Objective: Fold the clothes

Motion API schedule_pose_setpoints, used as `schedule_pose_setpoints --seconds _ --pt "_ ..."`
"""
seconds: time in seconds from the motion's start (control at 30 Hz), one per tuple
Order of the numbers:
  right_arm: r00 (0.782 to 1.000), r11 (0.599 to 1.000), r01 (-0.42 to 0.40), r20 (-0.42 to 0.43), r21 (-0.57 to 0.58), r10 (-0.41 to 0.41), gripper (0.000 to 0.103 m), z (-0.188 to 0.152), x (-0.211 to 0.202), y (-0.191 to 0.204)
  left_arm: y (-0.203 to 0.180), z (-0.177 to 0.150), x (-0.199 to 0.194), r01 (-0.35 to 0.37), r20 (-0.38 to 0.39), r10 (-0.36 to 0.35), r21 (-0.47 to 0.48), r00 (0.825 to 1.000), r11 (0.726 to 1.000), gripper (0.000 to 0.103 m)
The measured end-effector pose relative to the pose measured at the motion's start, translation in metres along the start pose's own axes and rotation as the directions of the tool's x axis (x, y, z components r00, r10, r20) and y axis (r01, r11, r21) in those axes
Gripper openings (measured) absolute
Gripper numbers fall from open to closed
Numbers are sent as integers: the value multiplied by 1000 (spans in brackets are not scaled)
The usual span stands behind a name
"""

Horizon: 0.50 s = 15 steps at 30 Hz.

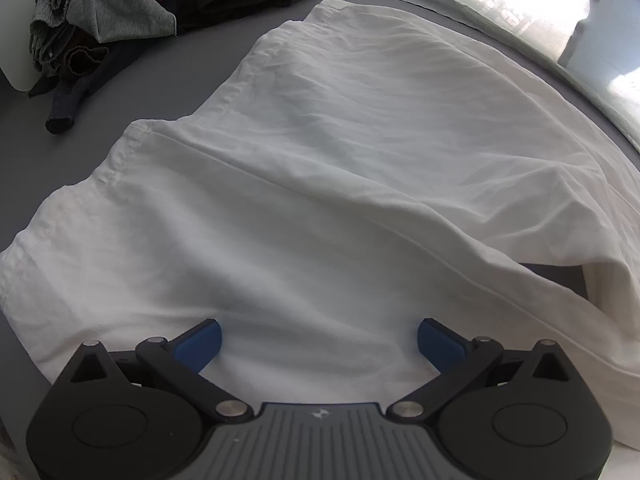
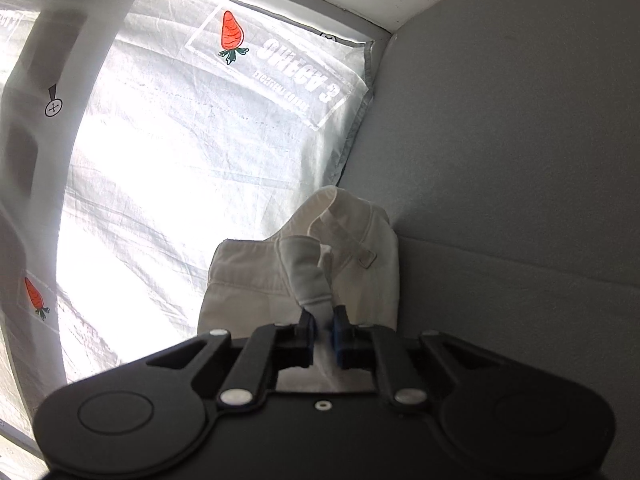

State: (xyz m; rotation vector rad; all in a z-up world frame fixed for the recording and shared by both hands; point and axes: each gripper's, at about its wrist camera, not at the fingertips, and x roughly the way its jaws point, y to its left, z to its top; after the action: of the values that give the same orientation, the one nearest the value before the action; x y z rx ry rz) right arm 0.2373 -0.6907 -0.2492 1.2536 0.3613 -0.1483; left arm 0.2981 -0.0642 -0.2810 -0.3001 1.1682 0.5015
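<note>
**White garment: fold just starting**

The right gripper [image 2: 323, 326] is pinching a band of the white woven cotton garment [image 1: 320, 184], jaws clamped on the cloth. The left gripper [image 1: 319, 342] is hovering over the near edge, jaws wide apart and holding nothing. The garment is lying mostly flat on the grey table [image 1: 192, 64]. The pile of dark and grey-green clothes [image 1: 120, 12] is waiting, unfolded.

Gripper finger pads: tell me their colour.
Blue pads, clearest in the left wrist view.

Grey surface [image 1: 192, 60], carrot-printed translucent sheet [image 2: 192, 152], grey wall [image 2: 520, 140]
</note>
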Motion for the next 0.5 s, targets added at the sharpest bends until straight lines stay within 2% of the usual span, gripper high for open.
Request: schedule_pose_setpoints --seconds 0.13,0.33,0.43,0.5 --pt "992 996 -70 107 59 63 7 4 -59 18 2 2 0 9 -18 -9 1 1000 1000 103" --pt "963 984 -141 244 105 112 6 12 -163 25 15 -4 -15 72 -22 -72 -20 997 997 102" --pt "944 982 -147 313 118 103 6 7 -219 21 28 -13 -30 97 -13 -98 -43 995 994 102" --pt "935 984 -113 350 138 58 6 -1 -250 9 37 -21 -41 103 -2 -103 -33 995 994 102"
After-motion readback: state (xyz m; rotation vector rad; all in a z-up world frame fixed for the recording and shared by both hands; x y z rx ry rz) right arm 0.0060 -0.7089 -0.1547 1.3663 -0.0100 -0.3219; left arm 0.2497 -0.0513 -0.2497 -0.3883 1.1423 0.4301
